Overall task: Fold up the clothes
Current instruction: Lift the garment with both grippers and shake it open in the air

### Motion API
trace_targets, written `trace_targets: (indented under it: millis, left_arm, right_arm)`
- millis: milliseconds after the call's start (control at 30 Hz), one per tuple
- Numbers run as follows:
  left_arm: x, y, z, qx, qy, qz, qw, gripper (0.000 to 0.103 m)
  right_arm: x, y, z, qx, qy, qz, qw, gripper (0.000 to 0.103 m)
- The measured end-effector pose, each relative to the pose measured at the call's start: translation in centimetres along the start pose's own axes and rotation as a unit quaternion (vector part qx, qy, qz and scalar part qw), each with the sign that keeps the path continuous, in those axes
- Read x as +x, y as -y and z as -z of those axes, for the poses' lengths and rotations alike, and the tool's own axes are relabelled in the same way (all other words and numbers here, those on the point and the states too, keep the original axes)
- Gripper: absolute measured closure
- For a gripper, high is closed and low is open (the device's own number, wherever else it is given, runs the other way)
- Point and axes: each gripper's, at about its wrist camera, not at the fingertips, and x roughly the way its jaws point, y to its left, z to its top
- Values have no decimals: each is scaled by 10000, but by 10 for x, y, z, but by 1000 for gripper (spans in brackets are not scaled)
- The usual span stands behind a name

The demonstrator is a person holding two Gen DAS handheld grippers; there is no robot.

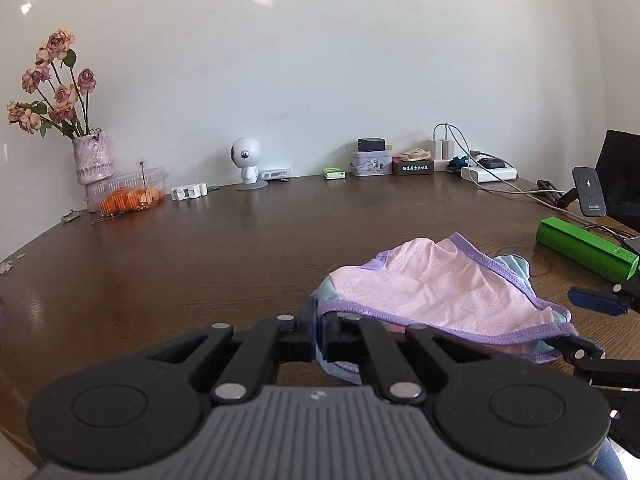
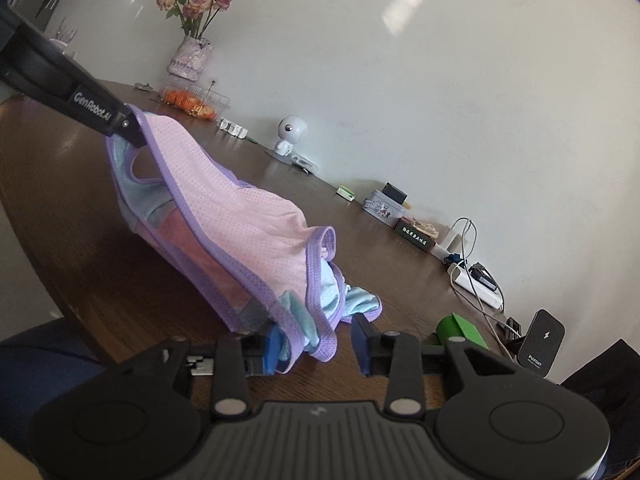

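Left gripper (image 1: 319, 334) clamps the purple-trimmed pink mesh garment (image 1: 436, 284) at its corner above the wooden tabletop (image 1: 200, 248); at three o'clock, right gripper (image 2: 316, 346) stands open, hem between its pads.

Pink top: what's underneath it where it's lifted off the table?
Under the pink top, a light blue layer and purple-edged hem sag to the table. The left gripper pinches one corner. What lies beneath the far folds is covered.
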Motion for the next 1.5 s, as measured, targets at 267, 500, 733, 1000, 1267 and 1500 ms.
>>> trace_targets:
  millis: [267, 500, 733, 1000, 1267, 1500]
  left_arm:
    - [-15, 8, -17, 278, 391, -10, 9988, 101]
    - [-65, 13, -79, 441, 1710, 156, 9842, 101]
    - [-81, 13, -132, 680, 2122, 410, 9740, 101]
    - [-34, -9, -242, 622, 1942, 909, 9748, 100]
    - [133, -11, -315, 771, 1246, 477, 9881, 101]
    - [157, -6, -400, 897, 2319, -316, 9681, 101]
  right_arm:
    - [-8, 2, -13, -594, 300, 896, 9937, 93]
    - [-42, 50, -60, -580, 1311, 1957, 9701, 92]
    - [-72, 94, -97, -392, 1715, 1688, 9698, 98]
    - [-58, 178, -176, 195, 2038, 1146, 9721, 102]
    - [119, 223, -240, -53, 1220, 950, 9880, 103]
    - [179, 248, -308, 199, 2080, 2087, 9554, 103]
